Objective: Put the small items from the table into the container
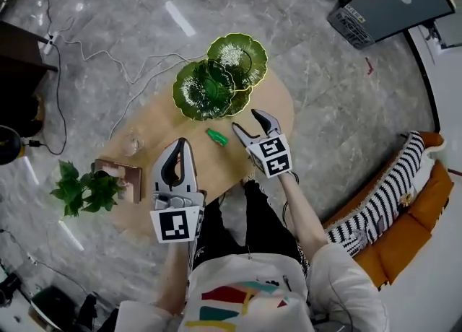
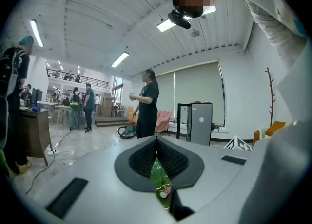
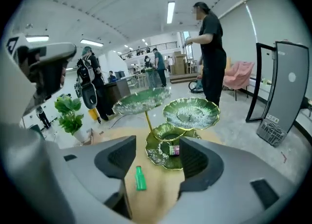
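A small green bottle [image 1: 216,137] [image 3: 140,177] lies on the oval wooden table [image 1: 162,118], just in front of the green leaf-shaped tiered dish stand [image 1: 206,89] [image 3: 191,113]. My right gripper [image 1: 250,123] [image 3: 156,157] hovers open to the right of that bottle, nothing between its jaws. A small pink item [image 3: 174,150] rests in the stand's lowest dish. My left gripper [image 1: 180,146] [image 2: 157,145] is over the table's near side, shut on a small green item with a pink end [image 2: 160,179] that shows in the slit between its jaws.
A potted plant [image 1: 85,188], a brown box [image 1: 123,176] and a glass [image 1: 132,144] stand on the table's left end. Cables [image 1: 94,56] run over the floor. A striped cushion [image 1: 386,197] lies on an orange sofa at right. A person [image 3: 212,57] stands beyond the table.
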Motion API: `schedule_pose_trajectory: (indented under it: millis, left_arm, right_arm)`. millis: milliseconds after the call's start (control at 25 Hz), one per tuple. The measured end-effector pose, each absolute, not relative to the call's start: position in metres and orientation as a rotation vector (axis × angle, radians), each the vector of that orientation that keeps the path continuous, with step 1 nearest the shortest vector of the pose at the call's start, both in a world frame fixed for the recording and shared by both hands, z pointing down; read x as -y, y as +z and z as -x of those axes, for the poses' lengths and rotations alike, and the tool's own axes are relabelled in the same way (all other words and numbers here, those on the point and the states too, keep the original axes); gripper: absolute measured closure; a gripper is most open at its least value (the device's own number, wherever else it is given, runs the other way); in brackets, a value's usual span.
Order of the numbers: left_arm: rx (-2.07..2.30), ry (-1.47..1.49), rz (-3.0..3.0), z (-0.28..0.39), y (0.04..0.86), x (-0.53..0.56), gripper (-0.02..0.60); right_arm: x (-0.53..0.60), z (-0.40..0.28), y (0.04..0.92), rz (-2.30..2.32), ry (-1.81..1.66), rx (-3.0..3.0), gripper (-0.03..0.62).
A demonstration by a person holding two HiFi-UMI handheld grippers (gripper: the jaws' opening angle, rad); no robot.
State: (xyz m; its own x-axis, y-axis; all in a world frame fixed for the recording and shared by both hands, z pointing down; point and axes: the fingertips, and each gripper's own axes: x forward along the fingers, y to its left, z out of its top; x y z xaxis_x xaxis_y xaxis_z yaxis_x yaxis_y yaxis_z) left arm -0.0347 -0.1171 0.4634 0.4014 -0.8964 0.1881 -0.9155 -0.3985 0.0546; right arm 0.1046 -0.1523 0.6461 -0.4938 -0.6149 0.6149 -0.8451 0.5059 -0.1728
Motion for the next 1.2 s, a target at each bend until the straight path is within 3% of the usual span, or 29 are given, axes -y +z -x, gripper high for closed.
schedule_pose_trajectory:
  millis: [120, 160, 200, 560, 1200]
  left_arm:
    - [1.629, 0.171, -2.534, 0.030, 0.437, 0.108, 0.575]
    - [1.631, 0.158, -2.545, 0.028, 0.427, 0.106, 0.575]
    - [1.636, 0.141, -2.558, 0.026, 0.417, 0.106, 0.575]
    - [1.667, 0.047, -2.661, 0.016, 0.347, 0.087, 0.575]
    - [1.713, -0.094, -2.681, 0.019, 0.307, 0.085, 0.575]
  right_arm:
    - [0.133, -0.118, 0.586, -1.326, 0.642, 2.300, 0.327]
    - [0.130, -0.126, 0.564, -1.400, 0.621, 2.295, 0.431]
    - [0.129, -0.133, 0.540, -1.470, 0.581, 2.290, 0.577]
    - [0.073, -0.127, 0.400, -1.587, 0.260, 2.432, 0.580]
    - [0.070, -0.117, 0.365, -1.562, 0.149, 2.507, 0.580]
